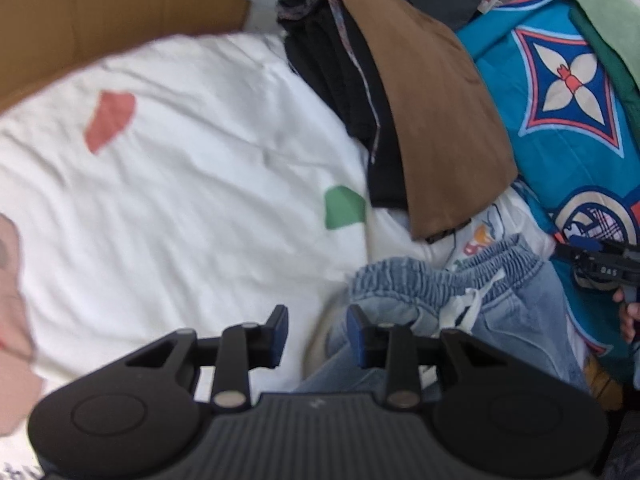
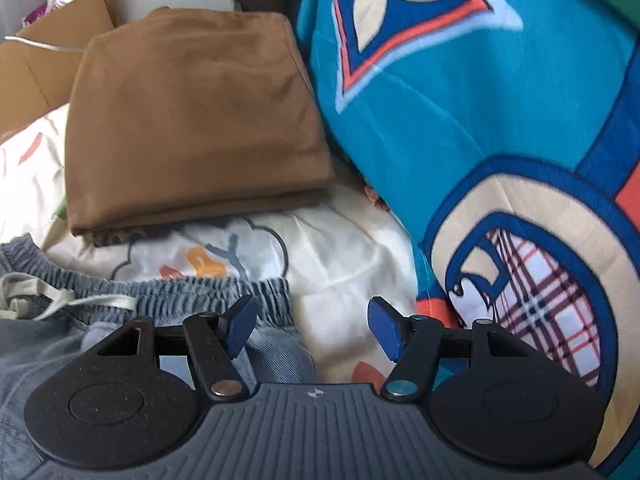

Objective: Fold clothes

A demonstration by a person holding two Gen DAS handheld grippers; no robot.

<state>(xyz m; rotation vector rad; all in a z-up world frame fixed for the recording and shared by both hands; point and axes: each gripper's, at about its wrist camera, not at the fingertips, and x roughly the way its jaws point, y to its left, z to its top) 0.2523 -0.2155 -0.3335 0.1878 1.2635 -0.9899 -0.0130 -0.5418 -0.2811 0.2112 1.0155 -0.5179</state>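
Jeans [image 1: 516,312]: pale blue denim, soft and rumpled, lying on the white sheet [image 1: 180,184]. Waistband elastic, tightly gathered into fine ribs, with a flat off-white drawstring [image 2: 60,300] knotted loosely across it.

Left gripper [image 1: 316,334]: jaws apart, empty, blue pads facing each other; the right-hand pad sits just at the near edge of the waistband, contact not clear. Right gripper [image 2: 312,326]: jaws wide apart, nothing between them; its left pad hangs over the waistband's corner, the right pad over bare sheet.

Beyond the jeans, a brown cloth [image 2: 192,120], smooth, folded into a thick rectangle with stacked edges, tops a pile of dark clothes [image 1: 340,92]. Beside the jeans, on the right gripper's side, a teal blanket [image 2: 480,140] with bold printed shapes rises steeply, close to them.

Sheet is creased, with scattered coloured patches; a broad open stretch lies away from the jeans, on the left gripper's side. Cardboard [image 1: 100,12] borders its far edge.
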